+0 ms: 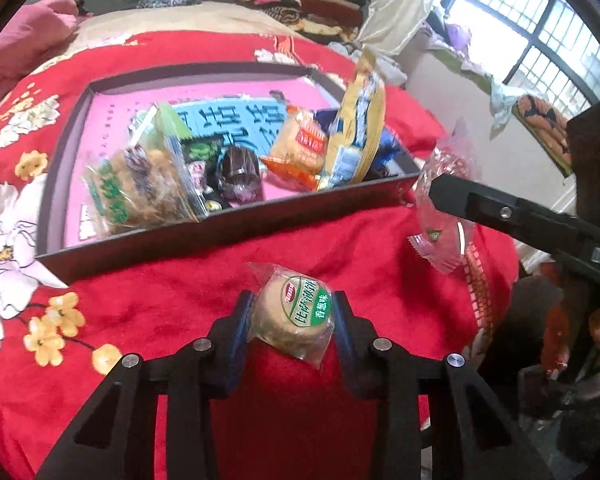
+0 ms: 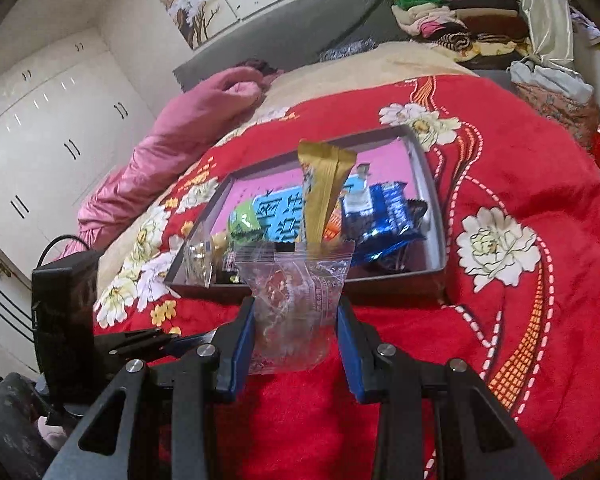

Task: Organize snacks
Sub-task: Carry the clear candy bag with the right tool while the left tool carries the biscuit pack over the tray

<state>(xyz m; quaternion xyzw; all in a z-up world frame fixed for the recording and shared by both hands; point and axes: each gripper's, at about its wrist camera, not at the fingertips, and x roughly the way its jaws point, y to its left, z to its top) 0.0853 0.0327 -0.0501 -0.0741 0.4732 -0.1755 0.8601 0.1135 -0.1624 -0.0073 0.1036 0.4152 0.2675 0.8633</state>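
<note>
Bed w/ red floral blanket [image 1: 188, 280] was the base. Landmark = shallow dark box [image 1: 220, 236] w/ pink liner, sat flat on the blanket, open top.

Box contents, big to small:
- tall gold/yellow bag [image 1: 356, 136] stood upright at the box's right side, leaning on the near wall
- clear pack of brown crisps w/ green label [image 1: 136, 192] at near-left corner, tipped over the near wall
- orange cracker pack [image 1: 300, 148] just left of the gold bag
- blue foil pack [image 2: 388, 216] at the right wall, partly behind the gold bag
- dark round wrapped sweet [image 1: 238, 176] mid-box, near wall
- green pack [image 2: 244, 224] behind the crisps, mostly hidden

Outside the box, near side:
- left gripper [image 1: 292, 320] pointed down at the blanket, just in front of the near wall; blue pads clamped on both sides of a round wrapped cake w/ green label [image 1: 296, 316]. Cake was off the blanket.
- right gripper [image 2: 296, 336] in front of the box's near-right corner, raised, angled down; jaws closed on a clear wrapper snack [image 2: 296, 308], pads pressed on its edges. Wrapper hung in the air beside the box corner, not in it.
</note>
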